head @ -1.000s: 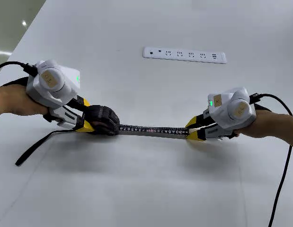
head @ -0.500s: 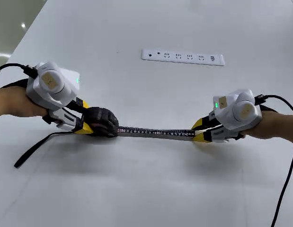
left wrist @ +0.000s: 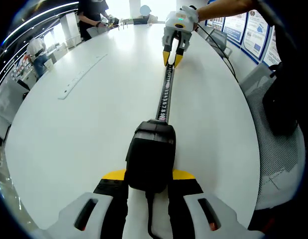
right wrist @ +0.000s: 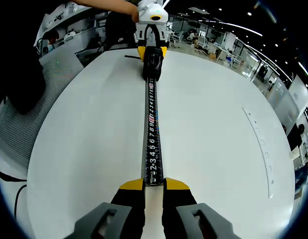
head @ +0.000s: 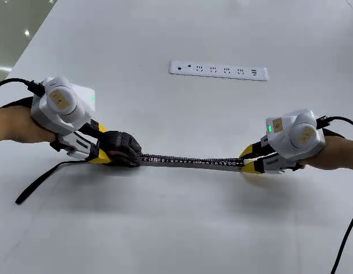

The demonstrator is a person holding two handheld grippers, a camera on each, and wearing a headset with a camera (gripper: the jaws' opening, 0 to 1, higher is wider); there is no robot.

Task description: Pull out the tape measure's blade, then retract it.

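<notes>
1. The left tongs [head: 103, 142] are closed around the black case [head: 122, 148] of the tape measure, with one jaw on each side of it. In the left gripper view the case [left wrist: 151, 157] sits between the yellow tips of the left tongs [left wrist: 150, 175] and rests on the table [head: 193, 228].
2. The right tongs [head: 247, 160] are almost fully closed, and the free end of the blade [head: 193, 161] is pinched between them. The right gripper view shows the blade [right wrist: 152, 134] running into the narrow gap of the right tongs [right wrist: 154, 185].
3. The case lies toward the left edge of the table. The blade stretches from it straight to the right, low over the surface and parallel to the near edge.
4. A white power strip [head: 218, 70] lies well apart, toward the far edge. A black strap [head: 45, 177] trails from the case toward the near left corner.
5. Judging from this, the first half of the task is well advanced: a good length of blade is already out and printed numbers are readable on it. It cannot be told whether more pulling is intended.
6. The retracting is not yet done. For it, the blade must return into the case, probably with the right tongs guiding the end back.
</notes>
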